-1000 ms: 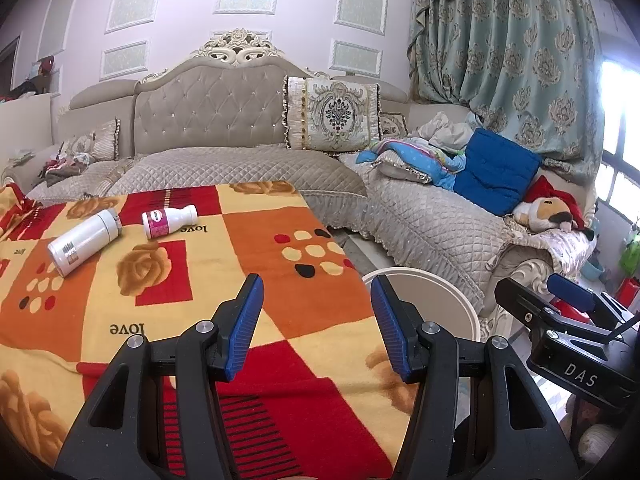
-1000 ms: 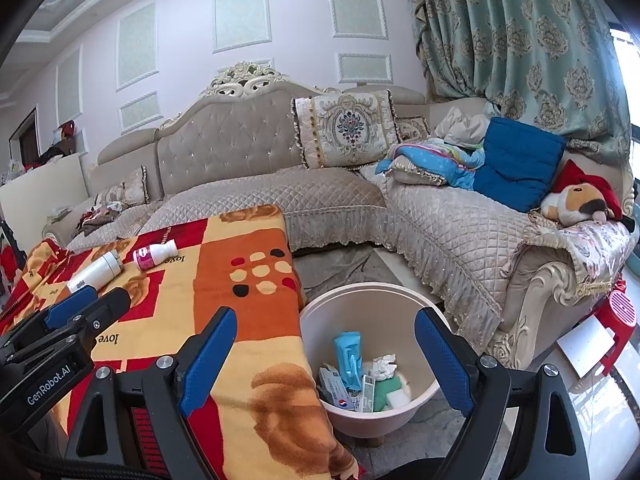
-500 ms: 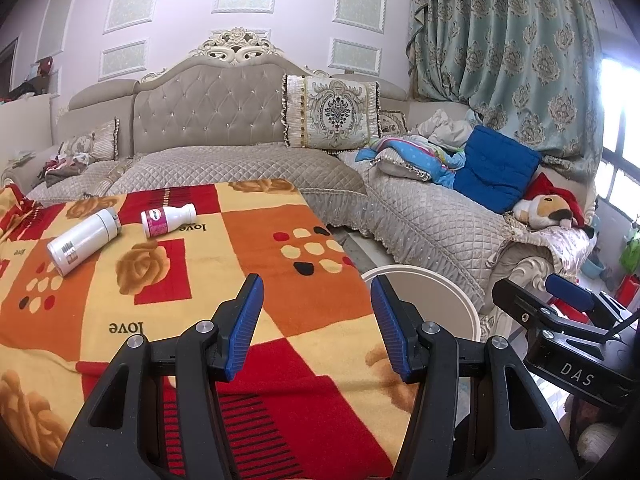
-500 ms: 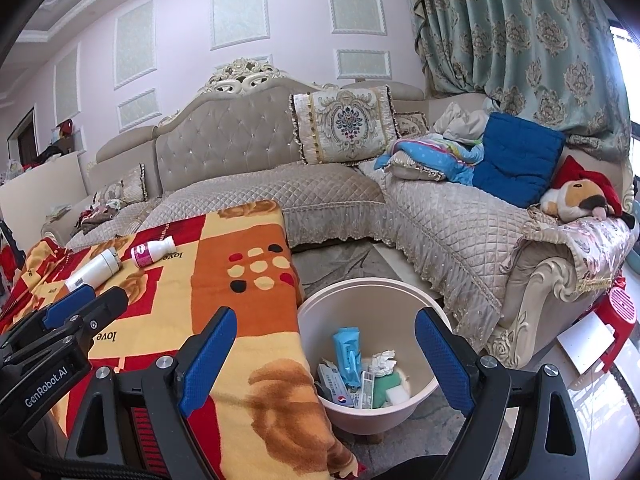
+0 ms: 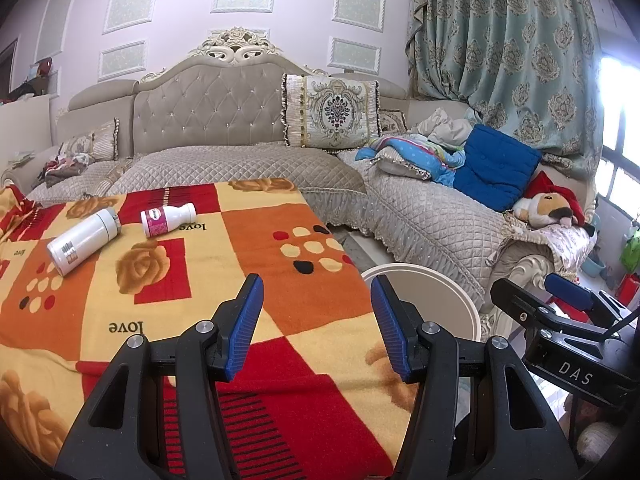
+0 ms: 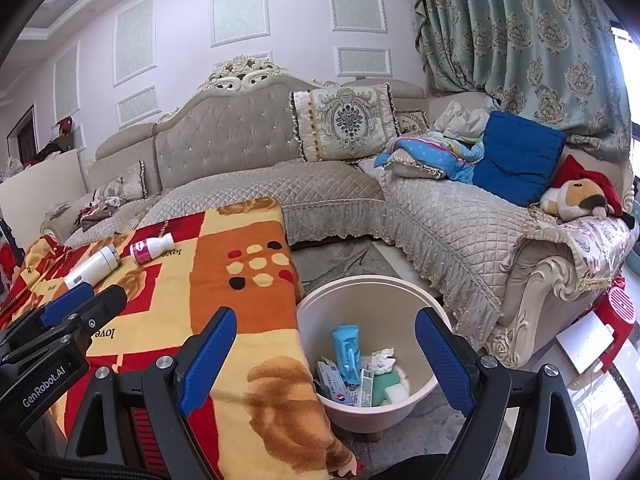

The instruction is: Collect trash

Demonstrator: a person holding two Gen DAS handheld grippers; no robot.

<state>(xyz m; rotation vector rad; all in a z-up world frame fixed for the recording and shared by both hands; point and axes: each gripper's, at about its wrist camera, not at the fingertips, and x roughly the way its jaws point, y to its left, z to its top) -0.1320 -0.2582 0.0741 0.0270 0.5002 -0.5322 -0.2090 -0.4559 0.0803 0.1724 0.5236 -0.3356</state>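
So there's a table with a loud red, orange and yellow blanket draped over it, filling the lower left of both views. Two bits of trash lie on their sides at the far left end: a white bottle and, just beside it, a smaller white bottle with a pink label. They're close together but not touching.

The left gripper hangs over the blanket at the bottom centre of its view, jaws partly spread, nothing between them. The right gripper sits bottom centre in its own view, jaws spread wide and empty, framing the cream bin on the floor right at the blanket's edge. Inside the bin there's a light blue packet, crumpled white tissue and some wrappers.

Behind it all, a beige quilted sofa runs across the middle.
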